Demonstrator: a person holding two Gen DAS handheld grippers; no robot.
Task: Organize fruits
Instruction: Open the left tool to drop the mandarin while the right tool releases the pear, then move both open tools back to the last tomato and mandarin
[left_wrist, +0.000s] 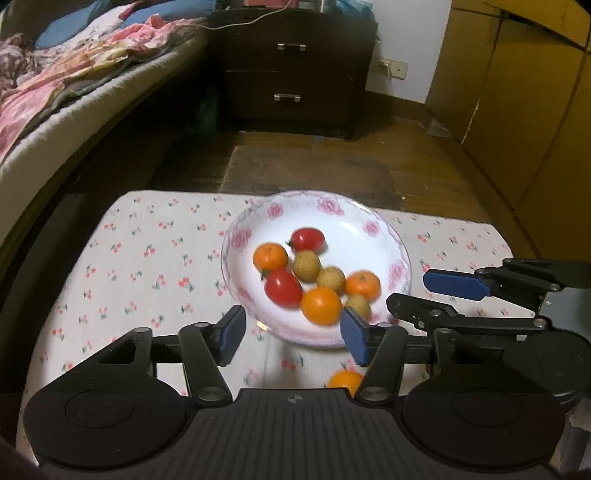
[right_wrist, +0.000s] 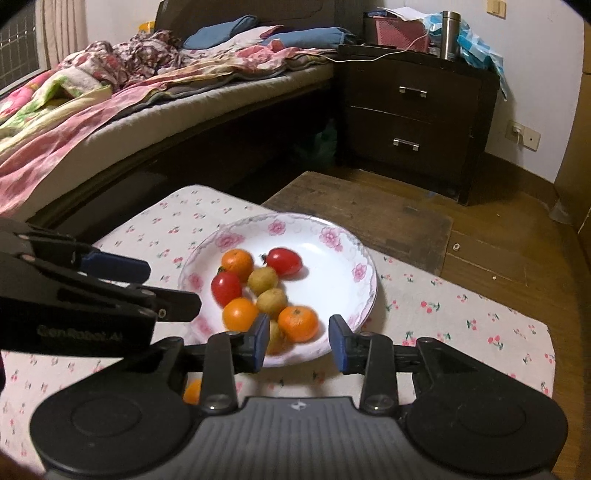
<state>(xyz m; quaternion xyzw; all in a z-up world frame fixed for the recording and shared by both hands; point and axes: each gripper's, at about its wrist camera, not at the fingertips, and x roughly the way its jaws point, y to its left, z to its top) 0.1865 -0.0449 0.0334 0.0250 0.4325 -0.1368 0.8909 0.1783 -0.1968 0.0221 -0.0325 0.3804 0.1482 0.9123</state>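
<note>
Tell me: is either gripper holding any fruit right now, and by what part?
Nothing is held. The left gripper and right gripper are both open, with only the plate and cloth showing between their fingers. One orange lies loose on the cloth.

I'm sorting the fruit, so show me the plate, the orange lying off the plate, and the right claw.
plate (right_wrist: 332, 229): right wrist view, far rim.
loose orange (left_wrist: 345, 382): left wrist view, visible top.
right claw (right_wrist: 299, 341): right wrist view, between fingertips.

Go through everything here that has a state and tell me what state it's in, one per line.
Left gripper: jaws open, empty.
Right gripper: jaws open, empty.
Plate: upright on the cloth, holding eight fruits.
Stray orange: on the cloth, outside the plate.
Nightstand drawers: both shut.
Bed: unmade.
</note>
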